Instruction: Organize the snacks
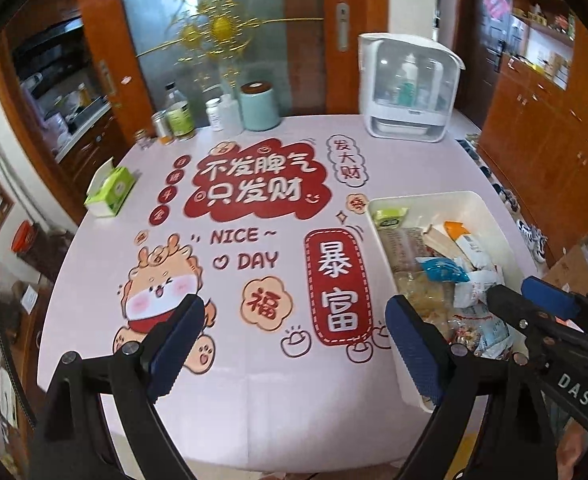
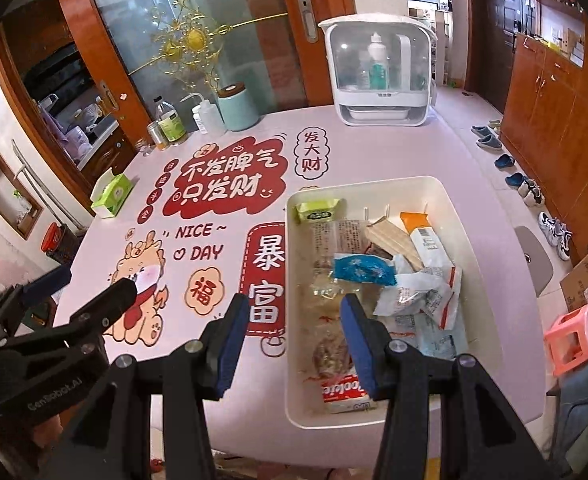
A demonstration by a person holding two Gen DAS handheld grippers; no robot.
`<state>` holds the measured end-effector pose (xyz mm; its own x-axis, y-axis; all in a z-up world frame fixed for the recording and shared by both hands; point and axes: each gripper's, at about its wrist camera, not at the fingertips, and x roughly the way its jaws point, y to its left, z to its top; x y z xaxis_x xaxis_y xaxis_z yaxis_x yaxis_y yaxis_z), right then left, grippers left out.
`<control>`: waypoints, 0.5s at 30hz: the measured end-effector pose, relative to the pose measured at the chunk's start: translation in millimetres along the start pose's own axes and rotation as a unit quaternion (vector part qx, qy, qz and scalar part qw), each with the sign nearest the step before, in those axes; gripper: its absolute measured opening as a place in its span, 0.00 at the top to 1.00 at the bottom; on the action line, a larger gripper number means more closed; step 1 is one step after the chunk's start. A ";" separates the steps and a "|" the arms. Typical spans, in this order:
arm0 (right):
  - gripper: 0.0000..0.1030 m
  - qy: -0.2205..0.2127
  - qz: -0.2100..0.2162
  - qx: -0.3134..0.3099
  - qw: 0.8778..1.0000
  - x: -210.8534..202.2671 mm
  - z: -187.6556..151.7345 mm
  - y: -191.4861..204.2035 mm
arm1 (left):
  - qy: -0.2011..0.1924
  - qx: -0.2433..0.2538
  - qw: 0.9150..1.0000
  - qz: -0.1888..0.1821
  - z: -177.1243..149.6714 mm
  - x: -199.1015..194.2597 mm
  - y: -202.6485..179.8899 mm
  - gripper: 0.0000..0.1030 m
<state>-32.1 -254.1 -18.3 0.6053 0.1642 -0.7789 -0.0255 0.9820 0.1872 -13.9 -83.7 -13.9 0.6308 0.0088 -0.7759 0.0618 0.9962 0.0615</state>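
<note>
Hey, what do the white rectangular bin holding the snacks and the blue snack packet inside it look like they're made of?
The white rectangular bin looks like smooth, matte-to-satin moulded plastic: uniform walls, rounded corners, rolled rim. The blue snack packet seems to be thin glossy plastic film, judging by its crinkles and crimped end seal, though foil lining can't be ruled out.

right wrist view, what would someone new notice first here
The eye goes first to the pink table cover with its big red Chinese lettering and cartoon dragon, filling the middle of the picture. Next comes the white bin at its right side, heaped with snack packets, a blue packet on top. The right gripper hangs over the bin's near left corner, jaws open and empty.
</note>
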 end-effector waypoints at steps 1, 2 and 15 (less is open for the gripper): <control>0.53 -0.003 -0.003 -0.004 1.000 -2.6 -1.6 4.9 | 0.001 -0.006 1.000 0.001 -1.3 -0.6 3.4 0.11; 0.53 -0.005 -0.006 -0.006 1.000 -3.8 -2.4 7.3 | 0.002 -0.013 1.000 0.003 -2.9 -1.1 8.0 0.11; 0.53 -0.008 -0.014 -0.020 1.000 -12.7 -10.1 28.4 | 0.004 -0.038 0.999 0.015 -14.5 -8.9 25.7 0.11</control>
<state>-48.6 -227.4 -9.1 0.6192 0.1354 -0.7735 -0.0396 0.9892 0.1414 -29.1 -56.9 -14.5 0.6247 0.0398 -0.7798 -0.0160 0.9991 0.0381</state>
